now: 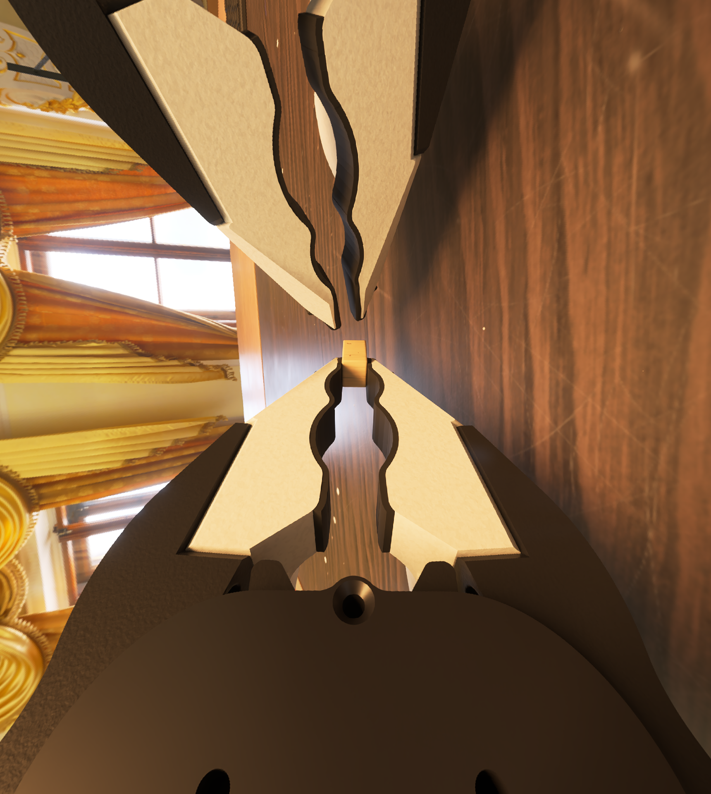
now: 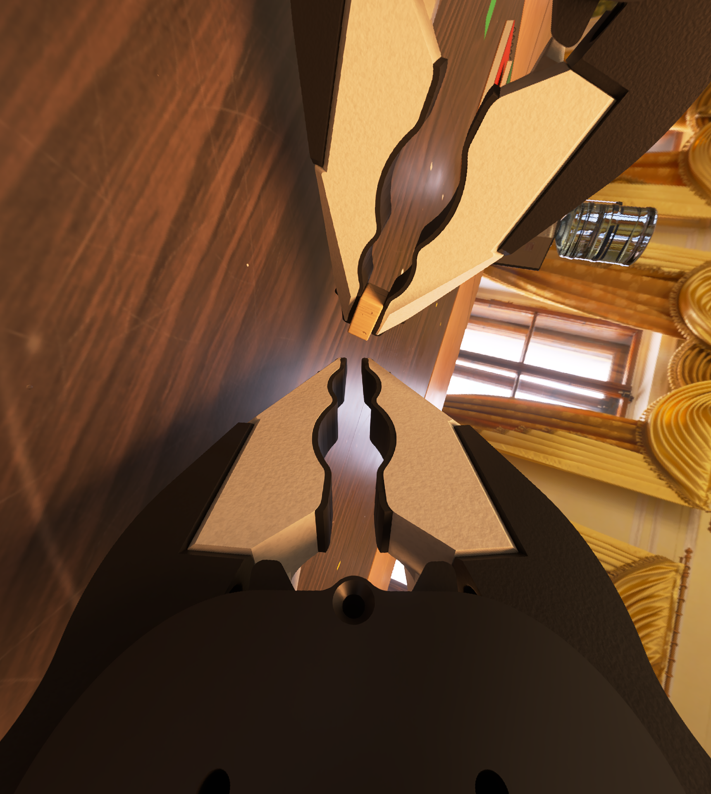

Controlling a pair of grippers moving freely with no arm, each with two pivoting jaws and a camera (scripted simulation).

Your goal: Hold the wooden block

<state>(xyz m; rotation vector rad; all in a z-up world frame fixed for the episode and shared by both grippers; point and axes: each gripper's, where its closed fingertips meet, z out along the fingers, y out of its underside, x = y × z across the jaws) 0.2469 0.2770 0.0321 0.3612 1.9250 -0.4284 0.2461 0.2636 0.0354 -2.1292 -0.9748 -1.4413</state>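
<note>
A small light wooden block sits between the tips of my left gripper, which is shut on it above the dark wooden table. My right gripper points at it from straight opposite, tip to tip, a short way off the block. In the right wrist view, my right gripper is empty, with its tips almost together and only a narrow slit between them. The left gripper faces it there, holding the block, which sticks out past its tips.
The table's far edge runs close beside the grippers. A clear plastic bottle stands behind the left gripper. Thin red and green objects lie farther along the table. Gold curtains and a window lie beyond.
</note>
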